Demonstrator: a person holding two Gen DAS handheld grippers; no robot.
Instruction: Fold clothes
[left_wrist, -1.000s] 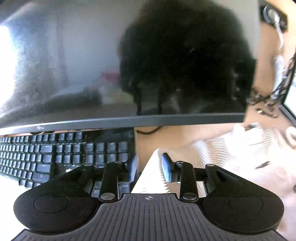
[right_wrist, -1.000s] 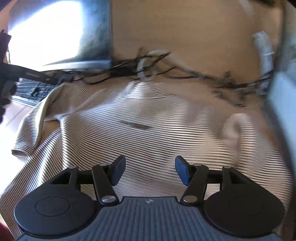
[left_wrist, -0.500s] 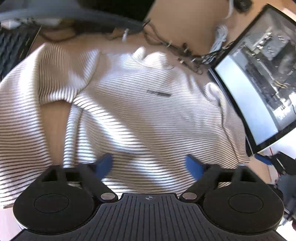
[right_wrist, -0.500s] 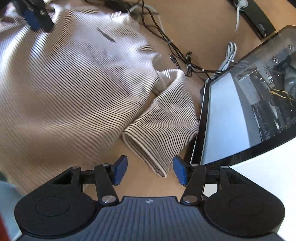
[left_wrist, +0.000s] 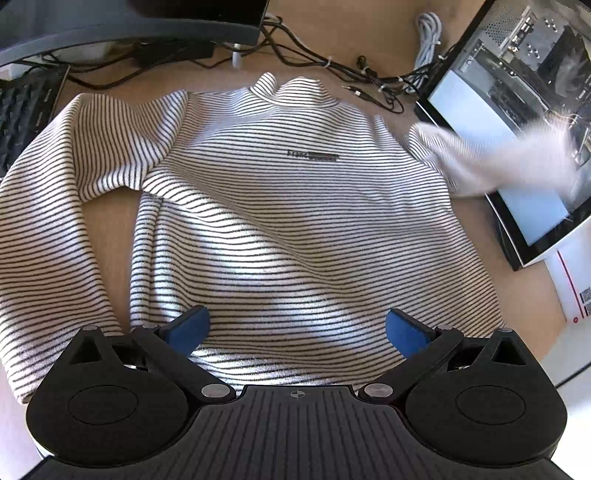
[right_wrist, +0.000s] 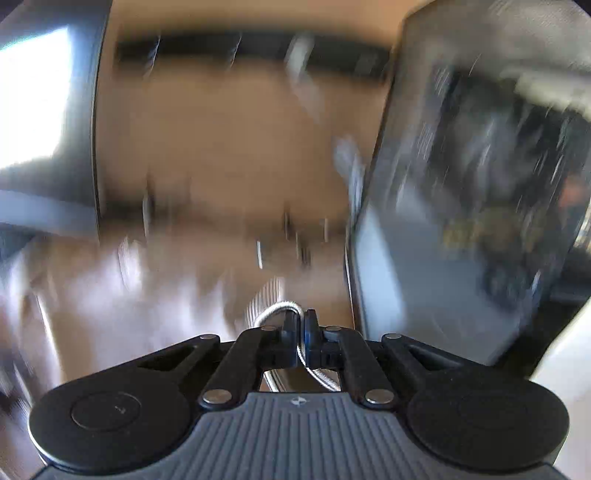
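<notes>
A white sweater with thin black stripes (left_wrist: 280, 206) lies spread front-up on a wooden desk, collar at the far side. My left gripper (left_wrist: 297, 328) hangs wide open above its lower body, nothing between the blue pads. The sweater's left sleeve (left_wrist: 48, 206) is folded down beside the body. Its right sleeve (left_wrist: 491, 158) is lifted and blurred, in front of the glass computer case. In the blurred right wrist view my right gripper (right_wrist: 301, 334) is shut on the striped sleeve cuff (right_wrist: 275, 312), which loops out around the pads.
A monitor base (left_wrist: 129, 18) and tangled cables (left_wrist: 332, 66) sit beyond the collar. A keyboard (left_wrist: 22, 110) lies at the far left. The glass-sided computer case (left_wrist: 517, 122) stands at the right, close to the raised sleeve. White packaging (left_wrist: 572, 280) lies near the desk's right edge.
My left gripper swung from monitor and keyboard down over the sweater and opened wide. My right gripper closed on the right sleeve's cuff and lifted it off the desk.
</notes>
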